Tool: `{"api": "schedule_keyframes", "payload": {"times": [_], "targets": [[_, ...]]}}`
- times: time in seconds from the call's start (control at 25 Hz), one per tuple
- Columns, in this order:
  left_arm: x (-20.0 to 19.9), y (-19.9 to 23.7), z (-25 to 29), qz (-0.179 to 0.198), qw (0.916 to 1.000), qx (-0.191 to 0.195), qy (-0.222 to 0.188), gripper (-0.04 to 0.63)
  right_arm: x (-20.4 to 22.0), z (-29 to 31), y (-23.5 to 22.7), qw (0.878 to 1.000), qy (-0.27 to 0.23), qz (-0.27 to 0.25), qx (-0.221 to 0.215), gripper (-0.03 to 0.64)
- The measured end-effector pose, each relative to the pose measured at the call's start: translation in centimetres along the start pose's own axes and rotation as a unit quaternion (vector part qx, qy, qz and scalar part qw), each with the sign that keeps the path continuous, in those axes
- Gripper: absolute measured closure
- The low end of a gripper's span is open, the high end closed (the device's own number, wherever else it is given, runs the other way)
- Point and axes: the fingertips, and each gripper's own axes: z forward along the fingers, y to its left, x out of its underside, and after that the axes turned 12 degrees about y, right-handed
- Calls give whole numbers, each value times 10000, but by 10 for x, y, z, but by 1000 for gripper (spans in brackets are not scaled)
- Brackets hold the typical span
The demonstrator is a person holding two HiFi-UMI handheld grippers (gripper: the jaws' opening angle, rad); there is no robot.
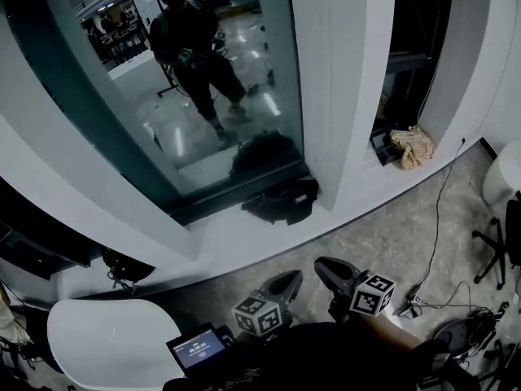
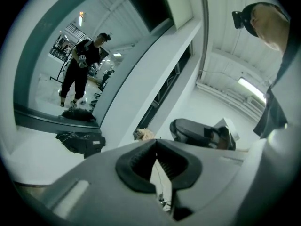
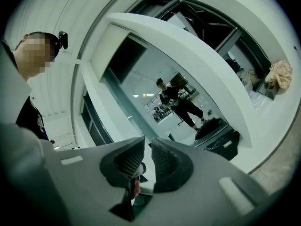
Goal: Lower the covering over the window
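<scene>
Looking down in the head view, we face the window (image 1: 187, 80), its glass set deep between white pillars (image 1: 326, 80), with a black bag (image 1: 281, 200) slumped over the sill. The covering we cannot pick out here. We judge it sits rolled above the glass, past the picture's top edge. The left gripper (image 1: 285, 285) and right gripper (image 1: 330, 269) hang low, well short of the wall, so the step in hand looks like the approach, with nothing grasped. The floor between us and the sill is bare, though cables (image 1: 435, 218) trail at the right and a white seat (image 1: 106, 340) crowds the left.

In the left gripper view, the left gripper (image 2: 155, 142) has its tips pressed together on nothing. A dark panel (image 2: 150, 6) at the window's head may be the covering; we cannot tell.

In the right gripper view, the right gripper (image 3: 148, 142) stands slightly spread and empty, aimed toward the window and bag. The next move, we reckon, calls for reaching up to the covering's pull or cord — keeping clear of the pillar edge and the bag.
</scene>
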Motion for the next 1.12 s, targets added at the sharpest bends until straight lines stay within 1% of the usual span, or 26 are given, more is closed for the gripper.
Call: {"api": "schedule_keyframes", "payload": {"times": [0.16, 0.24, 0.36, 0.44, 0.52, 0.64, 0.72, 0.8, 0.88, 0.96, 1.12], "targets": [[-22, 20, 24, -29, 10000, -44, -43, 592, -26, 3, -31, 9999, -86, 75, 95, 566], [-38, 36, 43, 1, 9998, -150, -136, 592, -41, 3, -52, 9999, -90, 28, 105, 575], [-80, 58, 74, 120, 9983, -437, -359, 592, -73, 6, -81, 9997, -36, -241, 10, 581], [-110, 62, 94, 174, 9962, -639, -563, 592, -95, 2, -98, 9989, 87, -452, -123, 584], [-141, 64, 109, 312, 9927, -845, -806, 592, -114, 1, -109, 9968, 234, -696, -321, 586], [-203, 70, 126, 752, 9823, -1114, -1303, 592, -137, 8, -122, 9904, 415, -1171, -612, 586], [-247, 64, 138, 1045, 9733, -1135, -1701, 591, -148, 9, -135, 9865, 528, -1388, -691, 586], [-288, 54, 150, 1279, 9640, -1058, -2080, 569, -158, 4, -150, 9859, 580, -1407, -689, 586], [-324, 50, 161, 1459, 9561, -978, -2345, 547, -165, 0, -165, 9869, 542, -1360, -674, 587], [-356, 48, 173, 1621, 9502, -880, -2511, 536, -172, -4, -176, 9872, 475, -1413, -573, 588], [-420, 50, 196, 1841, 9402, -721, -2774, 488, -190, -12, -196, 9882, 283, -1499, -140, 588]]}}
